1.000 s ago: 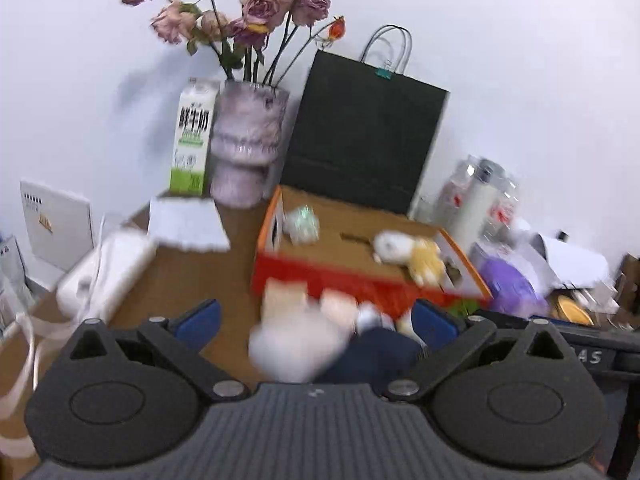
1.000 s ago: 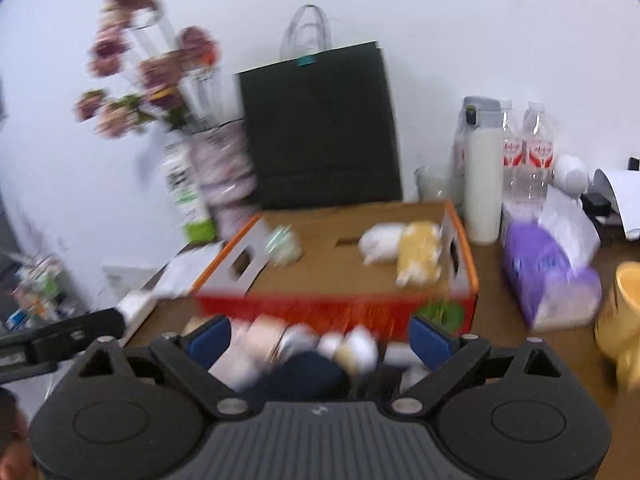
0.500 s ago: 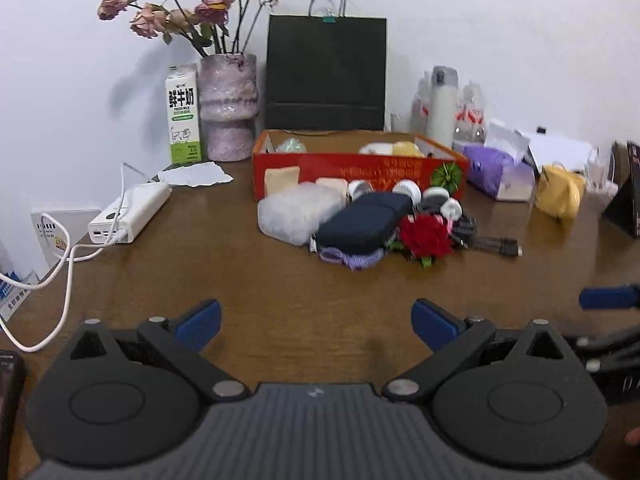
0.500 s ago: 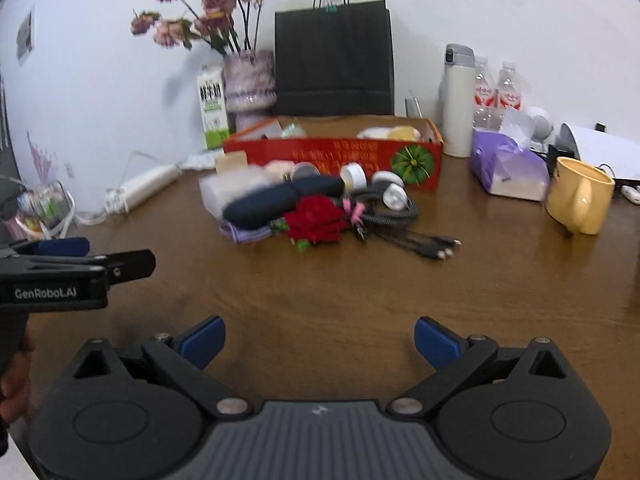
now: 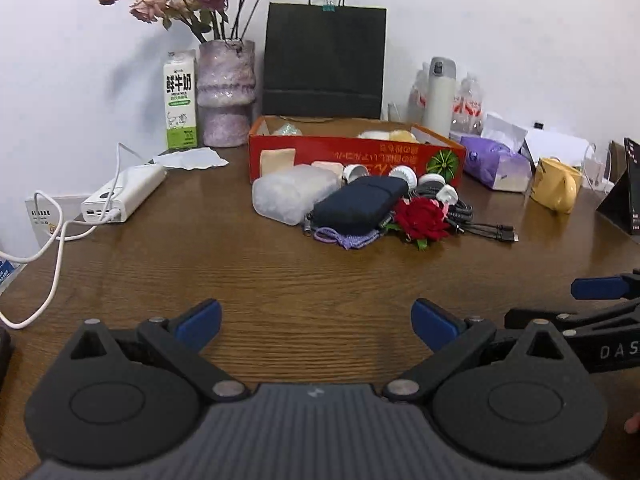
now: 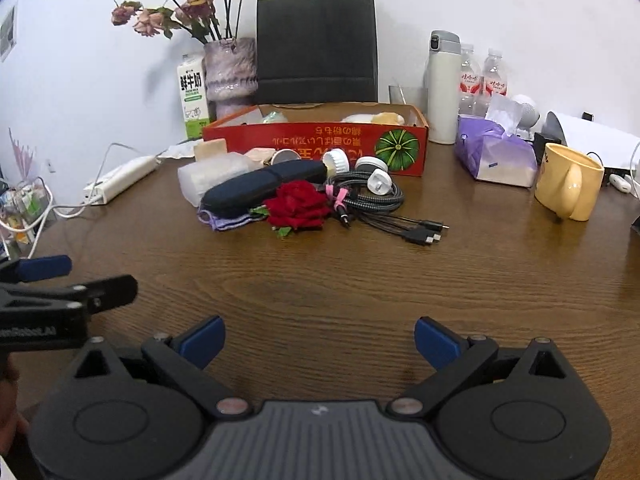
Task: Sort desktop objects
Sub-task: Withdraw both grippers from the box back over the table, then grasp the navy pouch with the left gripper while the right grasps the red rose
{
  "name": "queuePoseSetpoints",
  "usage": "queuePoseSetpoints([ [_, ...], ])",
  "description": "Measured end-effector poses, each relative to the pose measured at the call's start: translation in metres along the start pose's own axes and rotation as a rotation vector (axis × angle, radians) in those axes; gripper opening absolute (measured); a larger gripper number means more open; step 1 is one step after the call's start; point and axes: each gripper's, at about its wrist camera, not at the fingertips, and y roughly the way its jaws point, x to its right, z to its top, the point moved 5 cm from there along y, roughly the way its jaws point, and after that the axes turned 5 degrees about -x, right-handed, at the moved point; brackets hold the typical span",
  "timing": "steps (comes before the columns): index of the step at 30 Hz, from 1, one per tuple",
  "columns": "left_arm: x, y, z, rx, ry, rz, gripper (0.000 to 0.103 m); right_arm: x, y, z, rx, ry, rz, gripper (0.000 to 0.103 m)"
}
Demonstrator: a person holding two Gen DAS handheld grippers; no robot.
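A pile of small objects lies mid-table in front of a red cardboard box (image 5: 356, 153) (image 6: 316, 140): a dark blue pouch (image 5: 358, 204) (image 6: 264, 186), a red fabric rose (image 5: 422, 216) (image 6: 298, 204), a frosted plastic case (image 5: 292, 196) (image 6: 208, 176), a purple cloth (image 5: 352, 238) (image 6: 228, 220), white caps (image 6: 336, 162) and bundled cables (image 5: 476, 222) (image 6: 380, 204). My left gripper (image 5: 316, 318) and my right gripper (image 6: 318, 338) both stand open and hold nothing, low over bare wood well short of the pile.
Behind the box stand a black paper bag (image 5: 324, 60), a vase of dried roses (image 5: 226, 92) and a milk carton (image 5: 181, 106). A white power bank (image 5: 124, 194) with its cord lies left. Tissue pack (image 6: 494, 154), yellow mug (image 6: 568, 186), flask (image 6: 442, 88) and bottles sit right.
Both grippers have pulled back from close over the pile and sunk to the near part of the table. Each now appears at the edge of the other's view.
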Motion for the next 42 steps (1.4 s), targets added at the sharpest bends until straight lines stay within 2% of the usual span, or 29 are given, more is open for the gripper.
queuePoseSetpoints([
  [3,-0.001,-0.001,-0.001,0.004,-0.007,-0.041,0.103,0.002,0.003,-0.001,-0.008,0.021,-0.002,0.101],
  [8,-0.008,0.0,0.0,-0.005,-0.082,-0.055,0.103,0.003,0.003,0.0,-0.016,0.012,0.014,0.101],
  [12,-0.01,0.019,0.011,-0.081,-0.048,-0.045,0.103,-0.002,0.002,0.004,0.009,-0.036,0.038,0.101],
  [15,-0.013,0.034,0.039,-0.038,-0.027,-0.006,0.103,-0.001,0.005,0.02,0.046,-0.057,0.061,0.091],
  [17,-0.009,0.043,0.059,-0.006,-0.007,-0.007,0.103,0.002,0.013,0.038,0.063,-0.07,0.063,0.085],
  [20,0.0,0.061,0.083,0.023,0.047,-0.018,0.103,0.006,0.039,0.065,0.055,-0.086,0.102,0.069],
  [23,0.008,0.077,0.097,0.037,0.082,-0.04,0.102,0.002,0.075,0.085,-0.009,-0.107,0.174,0.066],
  [26,0.018,0.09,0.101,0.016,0.138,-0.1,0.1,-0.007,0.1,0.096,-0.031,-0.17,0.173,0.065],
  [27,0.023,0.095,0.102,0.01,0.165,-0.111,0.099,-0.008,0.107,0.098,-0.032,-0.189,0.165,0.065],
  [28,0.027,0.1,0.102,0.009,0.181,-0.117,0.093,-0.008,0.111,0.099,-0.027,-0.203,0.158,0.062],
  [31,0.034,0.119,0.102,-0.038,0.203,-0.161,0.075,-0.008,0.112,0.098,-0.009,-0.225,0.181,0.045],
  [35,0.038,0.147,0.107,-0.092,0.192,-0.151,0.077,-0.002,0.103,0.094,0.014,-0.243,0.168,0.039],
  [37,0.039,0.16,0.109,-0.128,0.18,-0.166,0.083,0.0,0.101,0.095,0.016,-0.254,0.154,0.039],
  [40,0.038,0.164,0.105,-0.127,0.143,-0.133,0.071,0.002,0.098,0.095,0.017,-0.251,0.165,0.039],
  [42,0.038,0.155,0.103,-0.118,0.155,-0.148,0.066,0.003,0.097,0.095,0.015,-0.248,0.181,0.039],
])
